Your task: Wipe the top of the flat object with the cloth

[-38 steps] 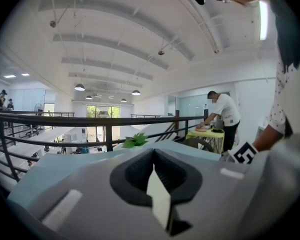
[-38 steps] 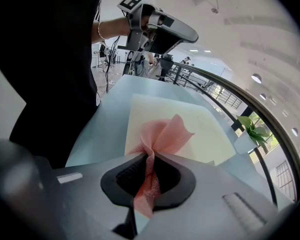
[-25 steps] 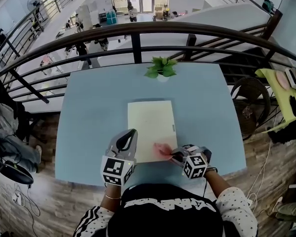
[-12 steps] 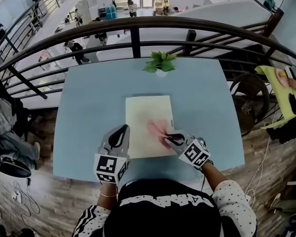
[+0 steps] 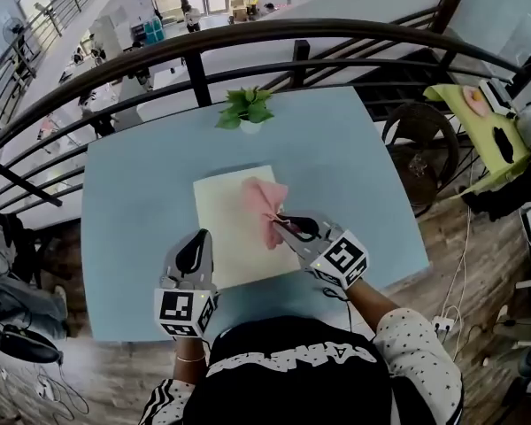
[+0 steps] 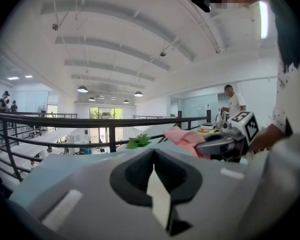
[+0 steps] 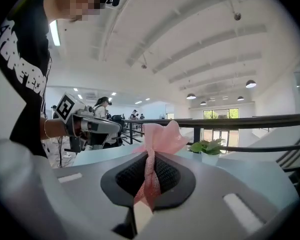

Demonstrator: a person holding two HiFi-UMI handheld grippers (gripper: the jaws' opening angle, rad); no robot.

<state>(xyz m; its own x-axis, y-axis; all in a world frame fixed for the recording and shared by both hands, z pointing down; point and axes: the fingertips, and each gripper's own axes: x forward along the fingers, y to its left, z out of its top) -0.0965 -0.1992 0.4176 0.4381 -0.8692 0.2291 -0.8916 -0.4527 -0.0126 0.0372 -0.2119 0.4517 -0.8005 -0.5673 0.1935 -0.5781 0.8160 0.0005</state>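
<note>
Right gripper [image 5: 280,222] is clamping the pink cloth [image 5: 265,200], which is fanning out just ahead of its fingers on the cream board [image 5: 226,228]. Left gripper [image 5: 196,242] is keeping its fingers together, tips at the board's edge.

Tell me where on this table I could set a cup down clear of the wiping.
Bare table left of the board and right of it, plus the far corners beside the plant. Crowded: the near middle, with the left gripper and the right gripper holding the cloth.
</note>
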